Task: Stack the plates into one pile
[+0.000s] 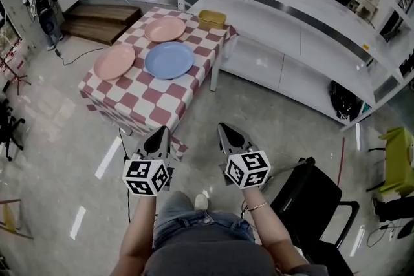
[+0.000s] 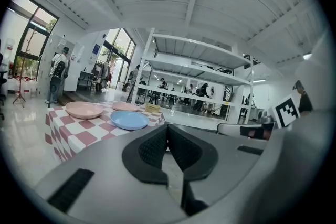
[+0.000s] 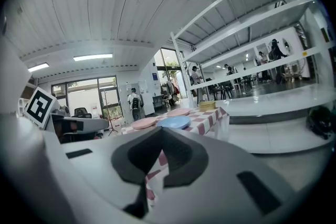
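Three plates lie apart on a table with a red-and-white checked cloth (image 1: 139, 103): a blue plate (image 1: 169, 60) in the middle, a pink plate (image 1: 114, 61) to its left and a second pink plate (image 1: 165, 29) behind it. The blue plate (image 2: 129, 120) and a pink plate (image 2: 84, 109) also show in the left gripper view. Both grippers hang in the air well short of the table. My left gripper (image 1: 161, 131) is shut and empty. My right gripper (image 1: 224, 128) is shut and empty too. In the right gripper view the blue plate (image 3: 174, 122) lies far ahead.
A yellow basket (image 1: 211, 19) sits at the table's far corner. Long white shelving (image 1: 304, 29) runs along the right. A black chair (image 1: 307, 194) stands at my right side, wooden steps (image 1: 97, 19) lie beyond the table. People walk in the background.
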Action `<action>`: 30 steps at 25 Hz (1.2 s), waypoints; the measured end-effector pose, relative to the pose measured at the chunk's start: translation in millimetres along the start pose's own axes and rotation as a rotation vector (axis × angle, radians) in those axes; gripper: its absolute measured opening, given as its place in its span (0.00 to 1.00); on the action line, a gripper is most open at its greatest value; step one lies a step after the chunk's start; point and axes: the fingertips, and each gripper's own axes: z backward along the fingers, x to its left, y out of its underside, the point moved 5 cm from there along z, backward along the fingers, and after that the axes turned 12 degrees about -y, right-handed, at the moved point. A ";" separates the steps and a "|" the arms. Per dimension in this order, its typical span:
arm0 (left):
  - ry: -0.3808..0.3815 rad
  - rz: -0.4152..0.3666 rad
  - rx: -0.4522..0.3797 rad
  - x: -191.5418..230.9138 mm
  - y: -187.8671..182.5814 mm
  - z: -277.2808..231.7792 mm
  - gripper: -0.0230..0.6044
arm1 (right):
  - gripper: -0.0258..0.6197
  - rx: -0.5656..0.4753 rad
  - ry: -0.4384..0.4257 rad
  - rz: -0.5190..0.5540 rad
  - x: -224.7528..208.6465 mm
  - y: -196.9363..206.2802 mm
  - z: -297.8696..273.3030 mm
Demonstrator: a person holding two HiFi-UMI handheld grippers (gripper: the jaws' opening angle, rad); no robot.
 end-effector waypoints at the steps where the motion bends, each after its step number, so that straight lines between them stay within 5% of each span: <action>1: -0.001 -0.002 -0.004 -1.3 -1.4 -0.8 0.06 | 0.05 0.001 0.002 0.002 -2.5 -1.3 0.3; 14: -0.085 -0.007 0.030 27.8 -1.1 -55.6 0.06 | 0.05 0.019 0.013 -0.041 -48.3 -4.5 -27.8; 30: -0.163 0.023 0.113 121.4 -29.4 -226.1 0.06 | 0.05 0.115 -0.026 -0.071 -139.0 -30.4 -206.9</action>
